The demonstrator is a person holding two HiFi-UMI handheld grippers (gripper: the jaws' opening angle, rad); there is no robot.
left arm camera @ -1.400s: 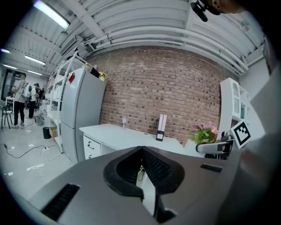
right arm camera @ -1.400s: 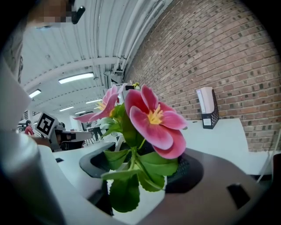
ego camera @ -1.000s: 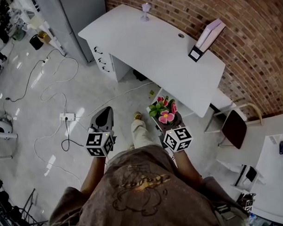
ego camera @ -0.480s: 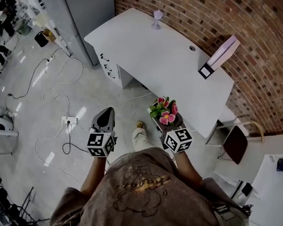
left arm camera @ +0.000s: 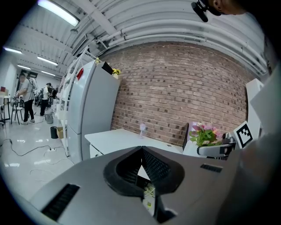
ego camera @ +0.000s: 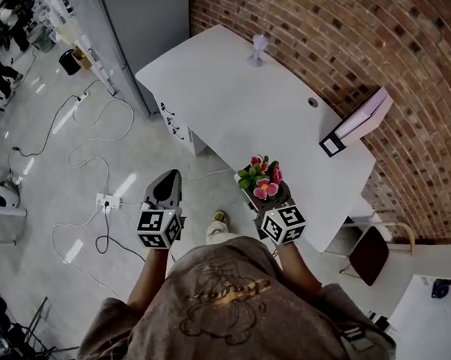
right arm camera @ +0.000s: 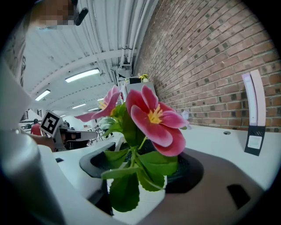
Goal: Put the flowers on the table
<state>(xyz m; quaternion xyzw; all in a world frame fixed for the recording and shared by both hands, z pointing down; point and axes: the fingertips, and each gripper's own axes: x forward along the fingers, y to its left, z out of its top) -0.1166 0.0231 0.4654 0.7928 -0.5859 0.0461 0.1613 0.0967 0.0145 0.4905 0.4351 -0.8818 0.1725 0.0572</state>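
One flower pot (right arm camera: 153,197) sits clamped in my right claw (right arm camera: 142,169); left claw (left arm camera: 141,151) clenched, empty. Keep it upright and land it well onto the table (ego camera: 230,87).

Curved brick wall (ego camera: 383,52), glossy grey floor (ego camera: 48,182), strip lights (left arm camera: 61,12) overhead.
A long white surface (ego camera: 230,87) stands against the far wall; a brown chair (ego camera: 368,253) sits at its right end, and a power strip (ego camera: 106,201) lies on the floor at left.
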